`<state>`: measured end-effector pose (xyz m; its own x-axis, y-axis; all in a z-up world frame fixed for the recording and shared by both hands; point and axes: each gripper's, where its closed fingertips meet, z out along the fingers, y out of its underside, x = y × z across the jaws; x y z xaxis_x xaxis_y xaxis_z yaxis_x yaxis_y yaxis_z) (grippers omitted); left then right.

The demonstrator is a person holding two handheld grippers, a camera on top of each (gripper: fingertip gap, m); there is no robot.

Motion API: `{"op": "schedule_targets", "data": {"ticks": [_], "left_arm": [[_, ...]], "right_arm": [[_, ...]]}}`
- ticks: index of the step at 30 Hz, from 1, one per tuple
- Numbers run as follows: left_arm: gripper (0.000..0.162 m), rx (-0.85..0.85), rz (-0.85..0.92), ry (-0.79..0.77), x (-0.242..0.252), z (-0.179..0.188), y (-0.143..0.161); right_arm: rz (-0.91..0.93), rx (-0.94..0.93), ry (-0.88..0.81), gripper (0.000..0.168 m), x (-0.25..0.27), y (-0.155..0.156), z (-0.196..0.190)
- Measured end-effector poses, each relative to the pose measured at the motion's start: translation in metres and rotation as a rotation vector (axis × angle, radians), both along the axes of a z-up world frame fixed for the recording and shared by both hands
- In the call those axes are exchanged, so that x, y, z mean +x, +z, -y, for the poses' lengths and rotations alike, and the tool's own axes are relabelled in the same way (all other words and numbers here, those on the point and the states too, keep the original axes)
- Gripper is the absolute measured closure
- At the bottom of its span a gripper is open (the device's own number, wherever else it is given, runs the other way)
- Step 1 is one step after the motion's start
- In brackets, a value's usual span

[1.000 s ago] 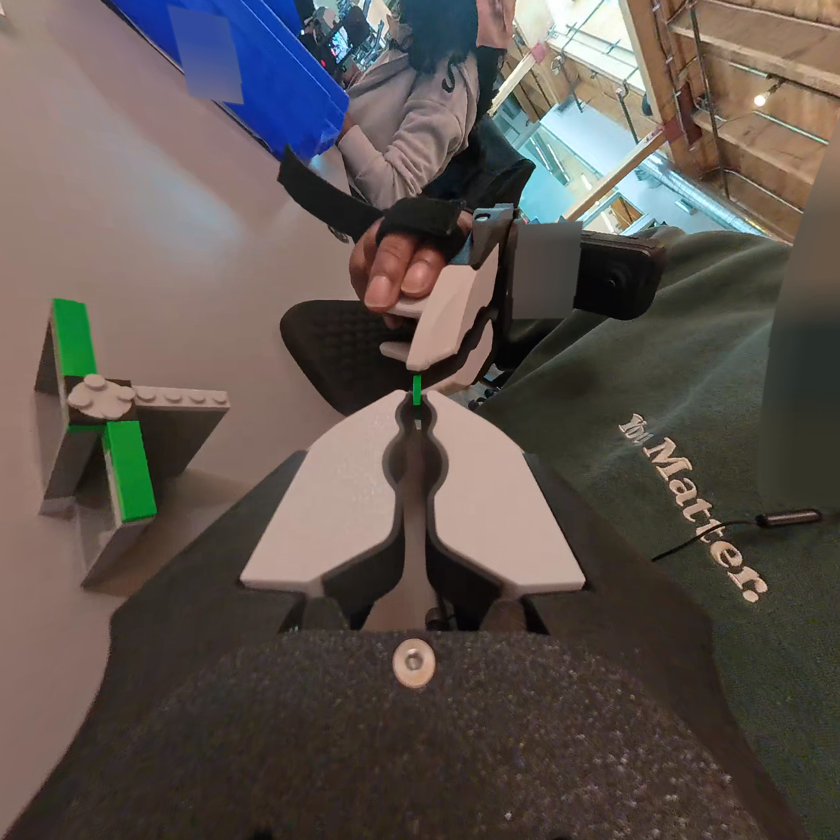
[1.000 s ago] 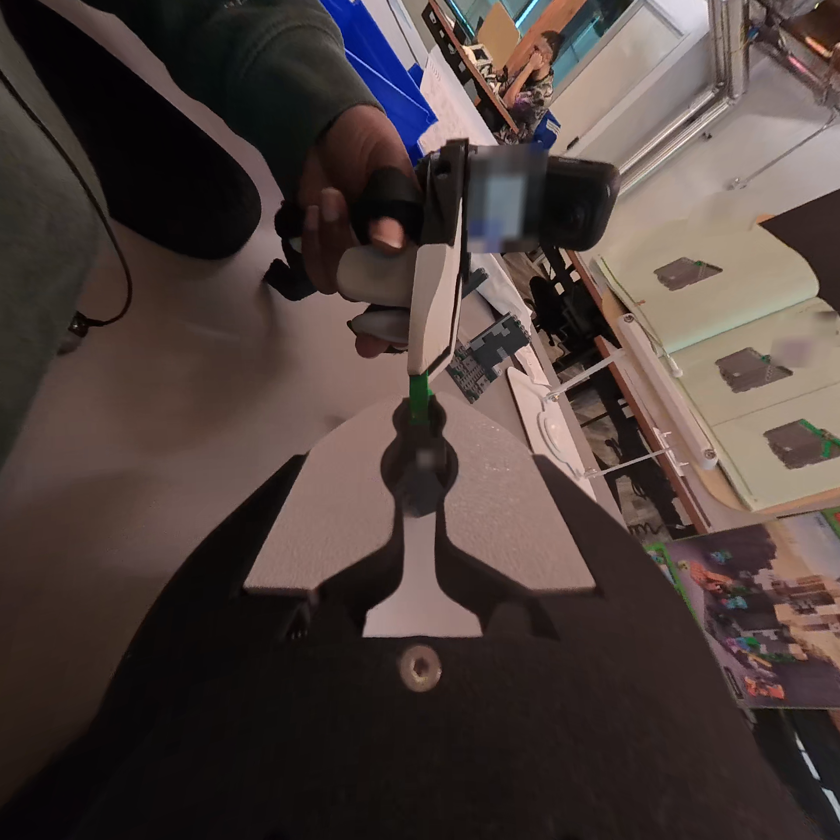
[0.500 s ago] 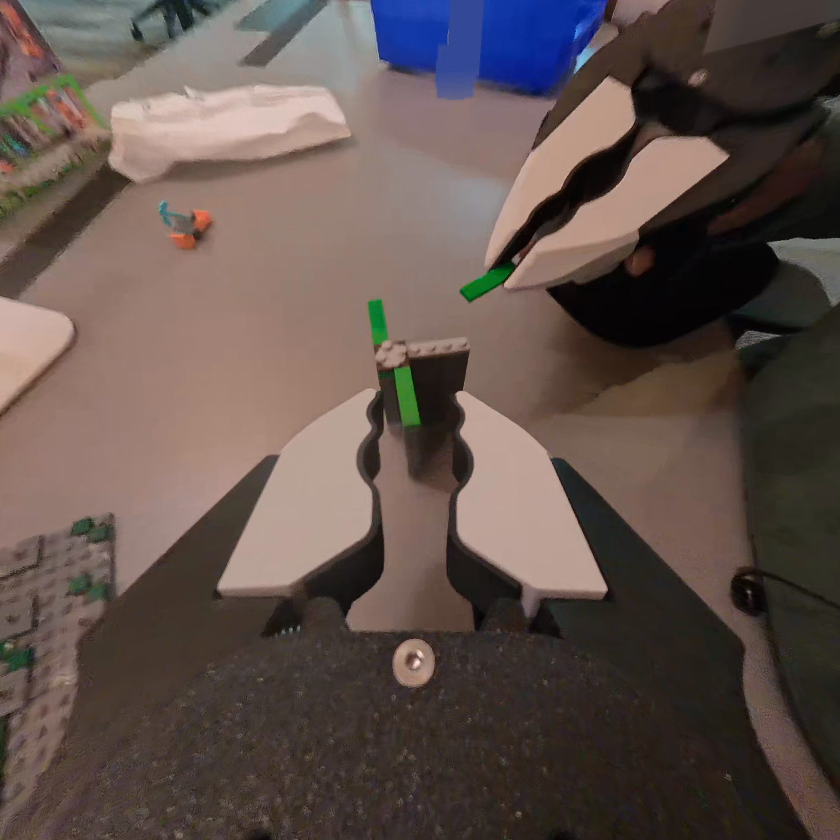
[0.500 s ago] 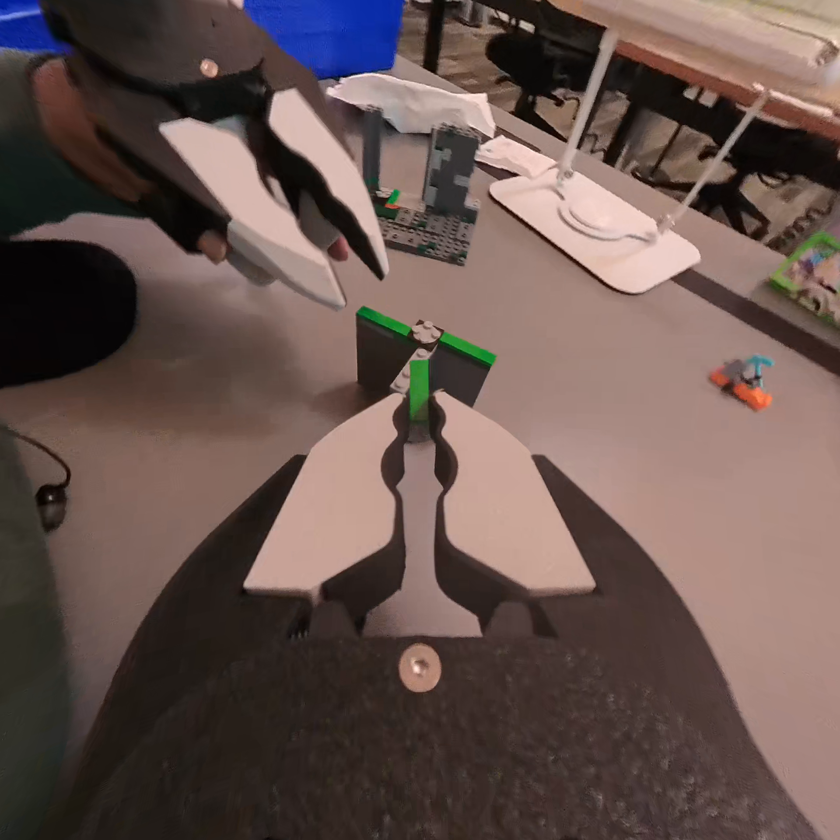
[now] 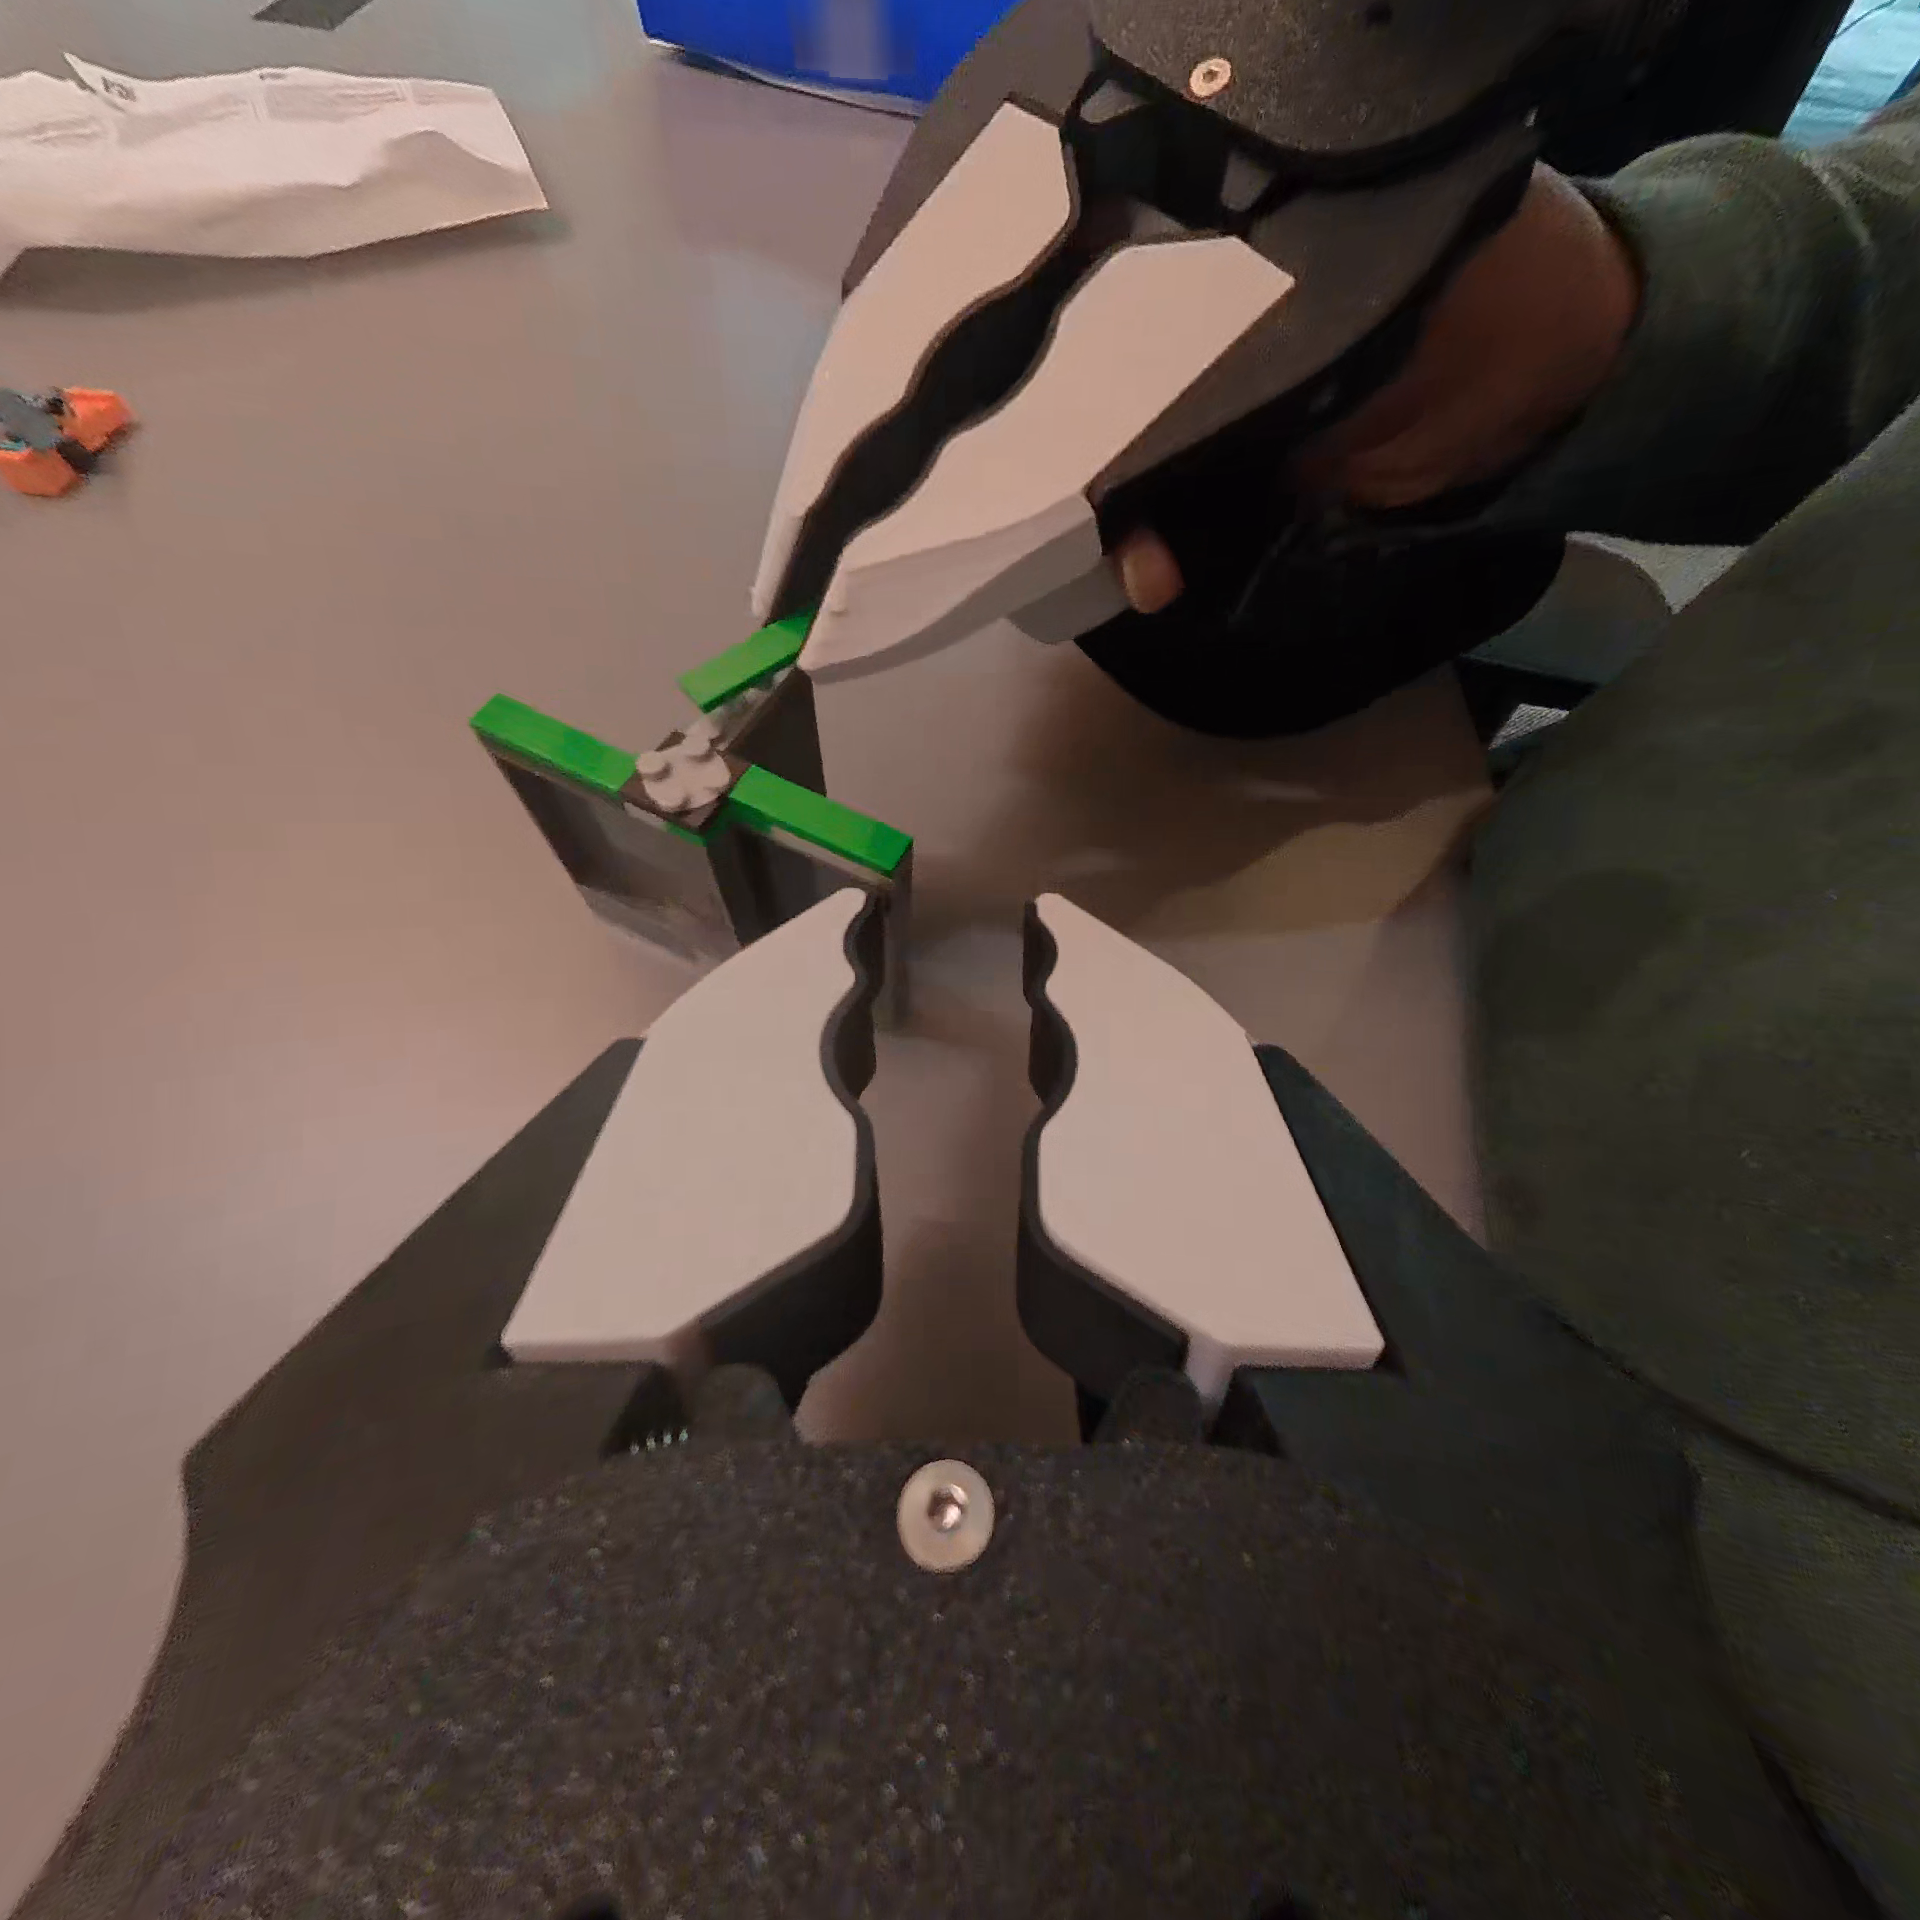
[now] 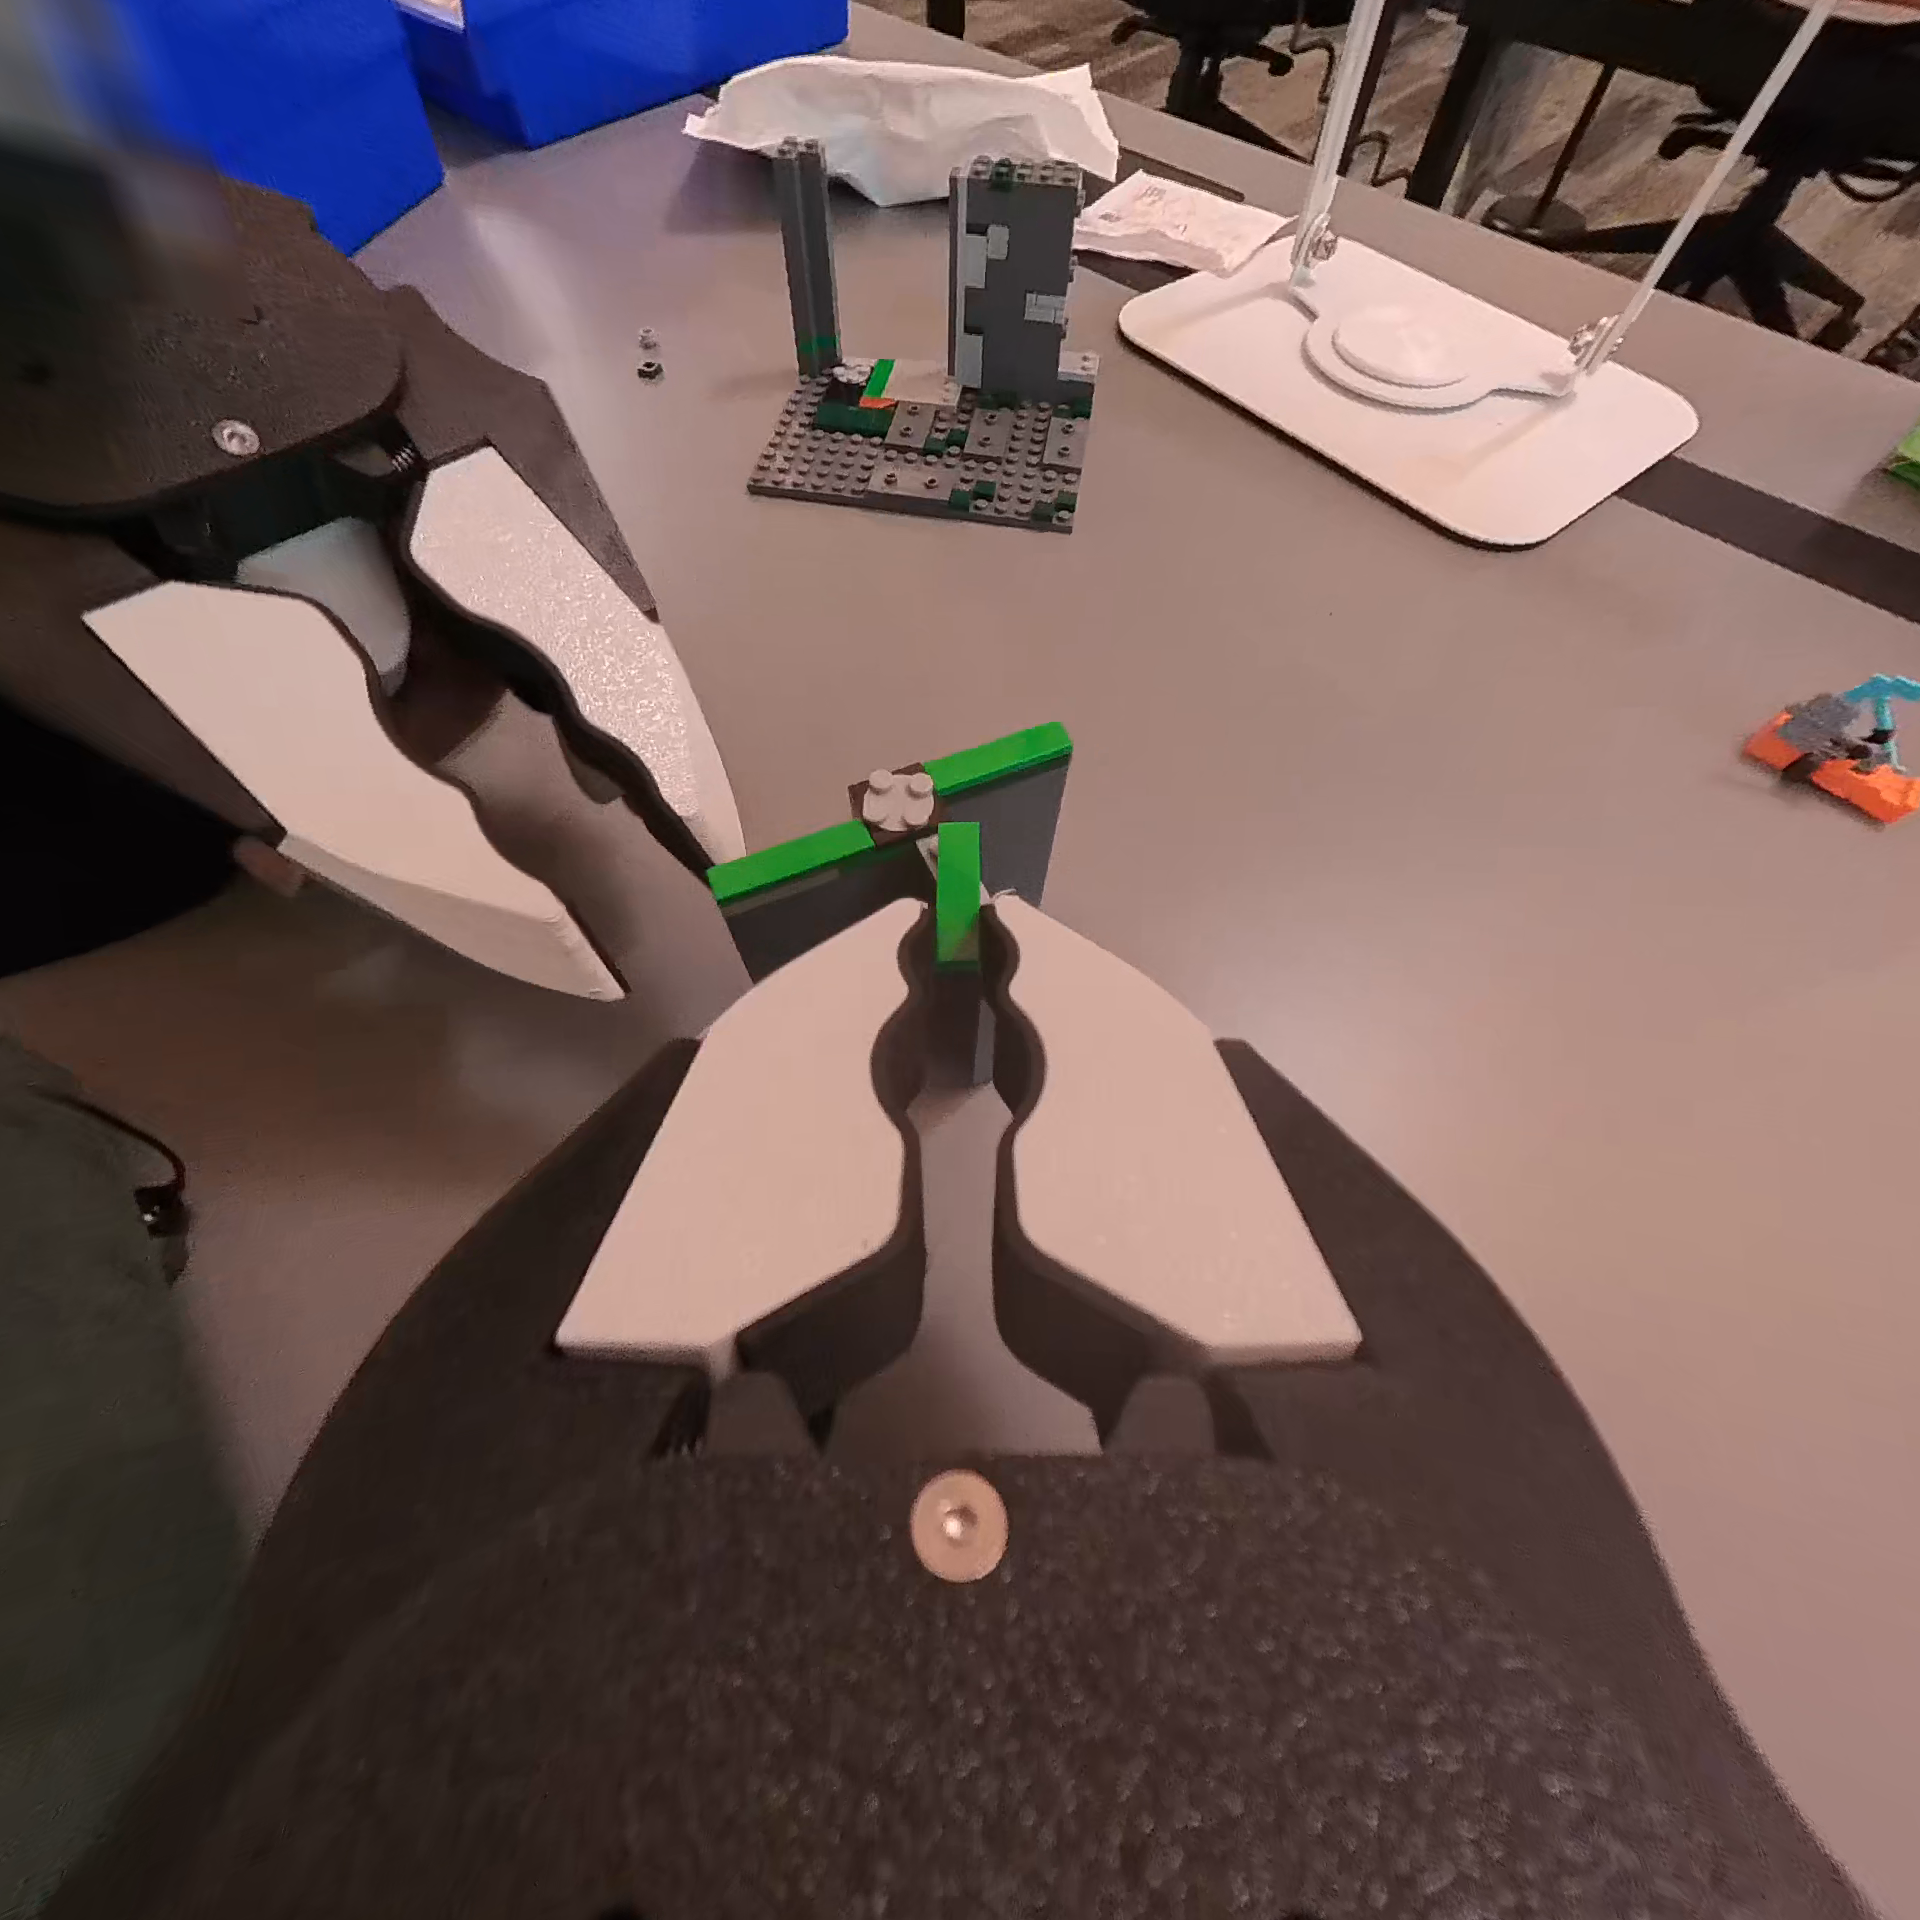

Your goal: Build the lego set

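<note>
A cross-shaped grey wall assembly [image 5: 665,883] stands on the table, with green tiles on two wings and a round grey stud piece [image 5: 681,774] at the centre. My right gripper [image 6: 958,914] is shut on a green tile [image 6: 956,894] and holds it tilted over the third wing's studded top; it also shows in the left wrist view [image 5: 800,618], as does the tile [image 5: 743,655]. My left gripper [image 5: 948,914] is open and empty, its left fingertip beside the end of the near green-topped wing. It shows at the left of the right wrist view [image 6: 670,914].
A dark baseplate [image 6: 831,457] with grey towers stands farther back. A white lamp base [image 6: 1455,436] is at the back right. A small orange figure [image 6: 1839,748] lies to the right. Crumpled paper [image 5: 260,156] and blue bins [image 6: 312,104] sit at the far edge. A person's green sleeve [image 5: 1714,935] is close on the right. My hands' fingertips stand some 6 cm from each other. Both grippers' tips are roughly 25 cm from the dark baseplate [image 6: 831,457].
The left gripper let go of the green tile and opened. Both grippers swung down to the table; the right one brought the tile onto the assembly's bare wing.
</note>
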<state>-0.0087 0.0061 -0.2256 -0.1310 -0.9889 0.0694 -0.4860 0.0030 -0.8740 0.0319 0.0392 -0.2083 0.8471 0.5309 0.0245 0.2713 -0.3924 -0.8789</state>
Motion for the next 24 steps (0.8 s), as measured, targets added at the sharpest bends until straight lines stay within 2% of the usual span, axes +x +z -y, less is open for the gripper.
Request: {"op": "schedule_targets", "data": {"ticks": [12, 24], "left_arm": [[0.141, 0.016, 0.036, 0.062, -0.003, -0.031, 0.015], [0.142, 0.022, 0.023, 0.071, 0.0, -0.042, 0.013]], "right_arm": [[0.07, 0.04, 0.4, 0.161, 0.0, 0.01, 0.0], [0.04, -0.033, 0.443, 0.161, 0.0, -0.006, -0.003]]}}
